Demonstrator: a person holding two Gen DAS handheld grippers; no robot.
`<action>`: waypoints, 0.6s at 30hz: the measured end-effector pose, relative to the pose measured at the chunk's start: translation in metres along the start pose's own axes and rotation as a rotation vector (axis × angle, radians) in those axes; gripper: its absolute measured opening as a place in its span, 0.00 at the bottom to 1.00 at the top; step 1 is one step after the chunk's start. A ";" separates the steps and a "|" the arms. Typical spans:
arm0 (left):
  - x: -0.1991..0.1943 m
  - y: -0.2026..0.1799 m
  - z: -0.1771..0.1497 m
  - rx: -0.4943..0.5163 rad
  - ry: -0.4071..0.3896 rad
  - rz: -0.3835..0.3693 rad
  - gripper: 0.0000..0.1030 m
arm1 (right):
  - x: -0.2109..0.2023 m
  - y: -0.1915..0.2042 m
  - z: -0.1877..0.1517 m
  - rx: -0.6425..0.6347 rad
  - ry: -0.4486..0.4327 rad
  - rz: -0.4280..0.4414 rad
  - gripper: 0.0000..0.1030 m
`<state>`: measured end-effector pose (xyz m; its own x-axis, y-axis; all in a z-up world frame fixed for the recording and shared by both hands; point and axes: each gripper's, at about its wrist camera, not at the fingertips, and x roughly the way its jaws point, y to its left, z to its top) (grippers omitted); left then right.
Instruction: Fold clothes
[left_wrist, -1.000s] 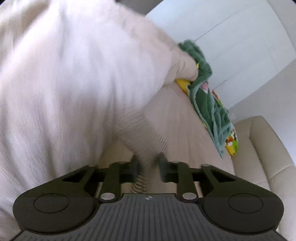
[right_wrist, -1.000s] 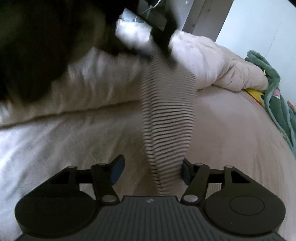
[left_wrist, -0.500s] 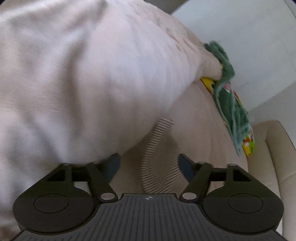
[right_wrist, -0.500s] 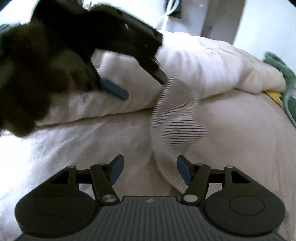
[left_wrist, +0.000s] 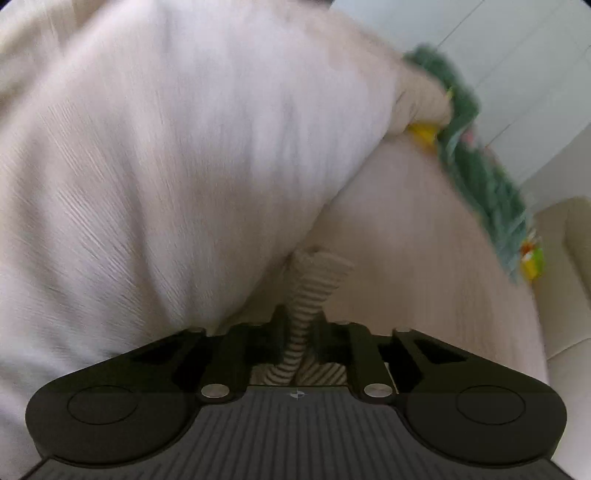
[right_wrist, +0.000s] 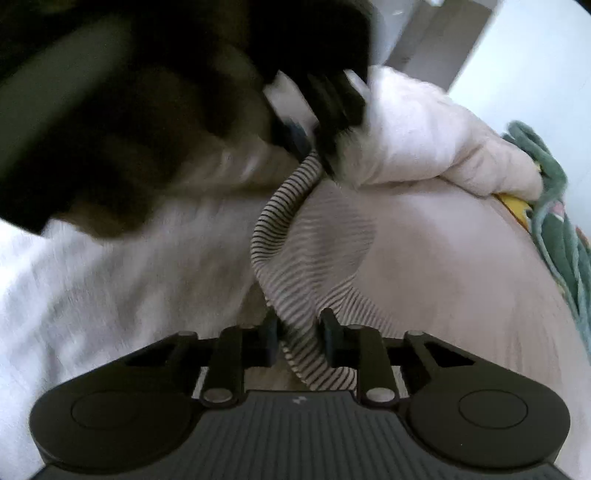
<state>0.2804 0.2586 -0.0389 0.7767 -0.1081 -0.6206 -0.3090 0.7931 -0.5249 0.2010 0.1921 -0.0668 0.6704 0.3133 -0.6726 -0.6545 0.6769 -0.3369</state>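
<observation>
The striped cloth (right_wrist: 291, 258) is small and thin, and it is stretched long between the two claws, lying over the pale bed cover (right_wrist: 443, 266). Its long way runs from the right gripper (right_wrist: 297, 334) at the near end up and away to the left gripper (right_wrist: 314, 146) at the far end, with a soft bend in the middle. Both claws have just been closing, and now each one is pinched tight on an end of the cloth. In the left wrist view the left gripper (left_wrist: 300, 326) squeezes a bunched bit of stripes, and the loose tip sticks up past its fingers. A big puffy cream blanket (left_wrist: 166, 166) is piled right beside the cloth on the left, touching or almost touching it (the picture is blurry there, so this is hard to tell). To the right the bed cover is flat and bare, with plenty of room, until the green towel (right_wrist: 554, 229) at the far right edge of the bed. A beige chair (left_wrist: 565, 277) stands past that towel.
</observation>
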 end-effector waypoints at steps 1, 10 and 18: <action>-0.021 0.000 0.004 -0.006 -0.061 0.007 0.09 | -0.009 -0.004 0.002 0.023 -0.024 0.006 0.21; -0.083 0.046 -0.002 -0.148 -0.034 0.020 0.62 | -0.022 0.006 0.002 -0.046 -0.050 0.090 0.21; 0.040 0.003 -0.002 -0.022 0.150 0.045 0.67 | -0.020 0.002 0.007 -0.036 -0.069 0.012 0.29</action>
<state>0.3092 0.2559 -0.0662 0.6715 -0.1623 -0.7230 -0.3553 0.7857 -0.5064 0.1891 0.1917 -0.0497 0.6839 0.3675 -0.6303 -0.6743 0.6484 -0.3535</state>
